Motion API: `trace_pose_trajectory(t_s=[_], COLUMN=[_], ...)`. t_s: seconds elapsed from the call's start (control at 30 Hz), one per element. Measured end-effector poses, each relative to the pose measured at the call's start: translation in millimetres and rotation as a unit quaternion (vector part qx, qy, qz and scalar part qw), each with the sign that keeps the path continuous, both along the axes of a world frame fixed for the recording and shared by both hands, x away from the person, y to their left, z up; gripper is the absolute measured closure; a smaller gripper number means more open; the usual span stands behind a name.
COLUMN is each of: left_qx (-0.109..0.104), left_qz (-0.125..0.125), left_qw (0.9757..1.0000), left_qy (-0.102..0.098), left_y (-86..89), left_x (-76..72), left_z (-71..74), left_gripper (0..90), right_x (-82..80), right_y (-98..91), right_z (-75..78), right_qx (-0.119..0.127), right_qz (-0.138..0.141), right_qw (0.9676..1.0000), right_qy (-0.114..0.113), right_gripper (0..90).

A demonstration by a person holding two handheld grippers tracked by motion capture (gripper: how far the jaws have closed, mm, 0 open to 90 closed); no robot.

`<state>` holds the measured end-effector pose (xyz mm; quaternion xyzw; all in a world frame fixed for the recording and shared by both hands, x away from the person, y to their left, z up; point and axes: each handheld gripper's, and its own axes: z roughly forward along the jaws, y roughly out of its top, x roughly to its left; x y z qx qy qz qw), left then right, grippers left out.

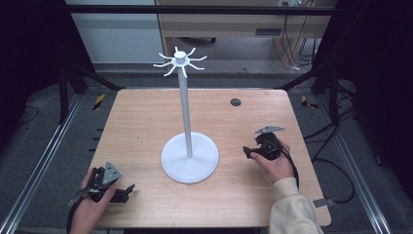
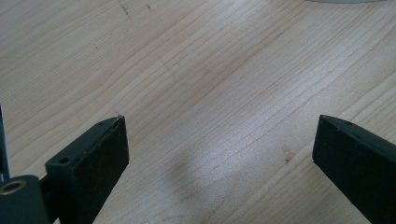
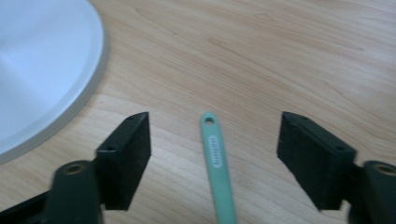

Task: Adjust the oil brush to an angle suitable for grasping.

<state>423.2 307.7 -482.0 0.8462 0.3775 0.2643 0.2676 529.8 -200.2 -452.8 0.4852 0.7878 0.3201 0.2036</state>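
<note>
A white hook stand (image 1: 185,105) rises from a round base (image 1: 190,163) at the middle of the wooden table (image 1: 146,122); several hooks fan out at its top (image 1: 180,61). My right gripper (image 1: 247,152) rests low, right of the base, pointing toward it. In the right gripper view a slim green handle (image 3: 217,161) with a hole at its tip lies flat on the wood. It runs between the open jaws (image 3: 215,137) and touches neither pad. The base's rim (image 3: 70,112) curves at the left. My left gripper (image 1: 127,190) sits at the front left, open (image 2: 219,140) over bare wood.
A small dark round grommet (image 1: 235,102) sits in the tabletop at the back right. Black frame posts and cables stand around the table. A grey clip (image 1: 324,202) hangs at the front right edge.
</note>
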Motion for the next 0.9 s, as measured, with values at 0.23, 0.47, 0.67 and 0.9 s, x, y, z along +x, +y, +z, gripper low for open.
trace_pose_trajectory(t_s=[0.23, 0.47, 0.67, 0.9], left_qx=[0.003, 0.004, 0.003, 0.007], left_qz=[-0.002, -0.003, -0.004, 0.001], left_qw=[1.0000, 1.0000, 1.0000, 1.0000], left_qy=[0.001, 0.001, 0.001, -0.002], left_y=[-0.7, -0.5, -0.4, 0.2], left_x=[-0.2, -0.1, -0.1, 0.2], left_z=[0.2, 0.1, 0.4, 0.1], left_gripper=[3.2, 3.3, 3.3, 3.4], right_x=[-7.0, -11.9, -10.5, -6.0], right_y=[15.0, 30.6, 30.5, 23.4], right_z=[1.7, -7.2, -11.6, -15.9], right_qx=[-0.008, -0.033, -0.040, -0.045], right_qz=[0.042, 0.113, 0.118, 0.095], right_qw=[0.9991, 0.9925, 0.9909, 0.9927], right_qy=[0.000, 0.034, 0.051, 0.059], right_gripper=[50.1, 76.5, 88.4, 90.0])
